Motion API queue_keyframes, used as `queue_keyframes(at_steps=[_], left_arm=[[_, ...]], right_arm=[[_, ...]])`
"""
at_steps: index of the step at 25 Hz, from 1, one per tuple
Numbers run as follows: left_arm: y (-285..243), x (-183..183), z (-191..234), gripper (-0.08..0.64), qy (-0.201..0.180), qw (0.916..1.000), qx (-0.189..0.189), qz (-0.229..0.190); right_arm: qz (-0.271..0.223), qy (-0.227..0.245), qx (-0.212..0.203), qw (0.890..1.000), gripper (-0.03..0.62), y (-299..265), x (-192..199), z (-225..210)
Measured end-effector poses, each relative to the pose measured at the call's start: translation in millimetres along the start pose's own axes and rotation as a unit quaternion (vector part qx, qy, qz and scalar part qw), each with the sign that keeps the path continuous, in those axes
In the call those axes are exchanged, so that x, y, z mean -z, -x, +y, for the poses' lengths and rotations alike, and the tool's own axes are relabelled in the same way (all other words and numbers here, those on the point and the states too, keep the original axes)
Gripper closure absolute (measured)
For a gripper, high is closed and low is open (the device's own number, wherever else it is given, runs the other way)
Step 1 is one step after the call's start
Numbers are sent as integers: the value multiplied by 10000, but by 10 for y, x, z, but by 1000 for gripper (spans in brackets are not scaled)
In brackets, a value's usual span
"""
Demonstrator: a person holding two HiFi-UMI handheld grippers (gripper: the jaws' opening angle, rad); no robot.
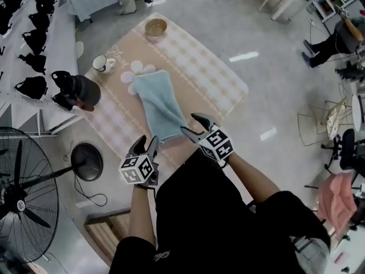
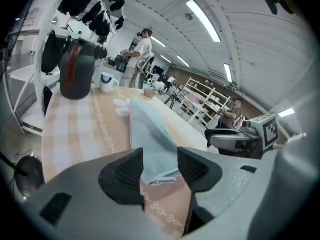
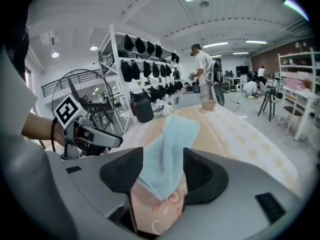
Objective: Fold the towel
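Towel [image 1: 157,104] lies lengthwise mid-counter [image 1: 219,79], its near edge just ahead of your 2 grippers. Left gripper [image 1: 146,145] sits off the near-left corner and right gripper [image 1: 190,123] off the near-right. Both sets of fingers are released, gripping nothing. Open counter lies right of the towel. Jug [image 1: 80,90] and cup [image 1: 101,63] stand left, bowl [image 1: 155,26] far.

Saw a pale blue towel [image 1: 157,104] on a peach-and-cream checked tablecloth [image 1: 205,67], a black jug [image 1: 80,90], and a grey, black-and-white-marked left gripper [image 1: 147,142] and right gripper [image 1: 191,123].
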State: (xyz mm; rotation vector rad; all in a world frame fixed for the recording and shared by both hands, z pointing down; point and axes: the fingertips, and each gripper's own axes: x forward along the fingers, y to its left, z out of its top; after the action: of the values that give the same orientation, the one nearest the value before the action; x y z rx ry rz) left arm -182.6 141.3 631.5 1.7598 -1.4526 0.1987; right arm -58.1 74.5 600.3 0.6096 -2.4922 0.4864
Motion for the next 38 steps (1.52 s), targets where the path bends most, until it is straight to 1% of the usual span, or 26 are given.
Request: queue_keyframes(at_steps=[3,6,8,12,15,19,24,27,29,33,35,38], left_arm=[[-72,212,109,364,55,9995,92,296],[-137,370,184,364,266,9984,181,473],[-209,441,200,363,338,9975,240,571],[-375,602,221,364,325,9956,289,835],[-471,659,233,364,415,9946,269,916],[-532,732,269,364,342,9935,207,1069],[-581,789,274,364,338,9913,242,1248],[-638,842,279,364,276,9895,231,1401],[-653,873,281,367,167,9884,191,1496],[-649,889,289,379,50,9881,159,1526],[-644,894,303,392,-16,9880,127,1540],[-610,863,305,466,-172,9890,1,1469]], right_arm=[[190,-238,152,9994,364,-1,262,33],[387,-438,202,9981,364,-39,488,79],[487,-539,233,9971,364,-100,600,69],[719,-564,276,9954,364,-278,809,54],[887,-537,291,9942,364,-364,961,33],[1022,-597,322,9924,364,-435,1087,-12],[1190,-593,341,9905,365,-511,1167,-76],[1252,-744,329,9888,369,-543,1253,-98],[1268,-783,255,9885,396,-544,1301,-82],[1251,-665,112,9898,484,-571,1312,-29],[1235,-669,105,9900,507,-587,1303,-23],[1224,-677,64,9902,522,-570,1282,7]])
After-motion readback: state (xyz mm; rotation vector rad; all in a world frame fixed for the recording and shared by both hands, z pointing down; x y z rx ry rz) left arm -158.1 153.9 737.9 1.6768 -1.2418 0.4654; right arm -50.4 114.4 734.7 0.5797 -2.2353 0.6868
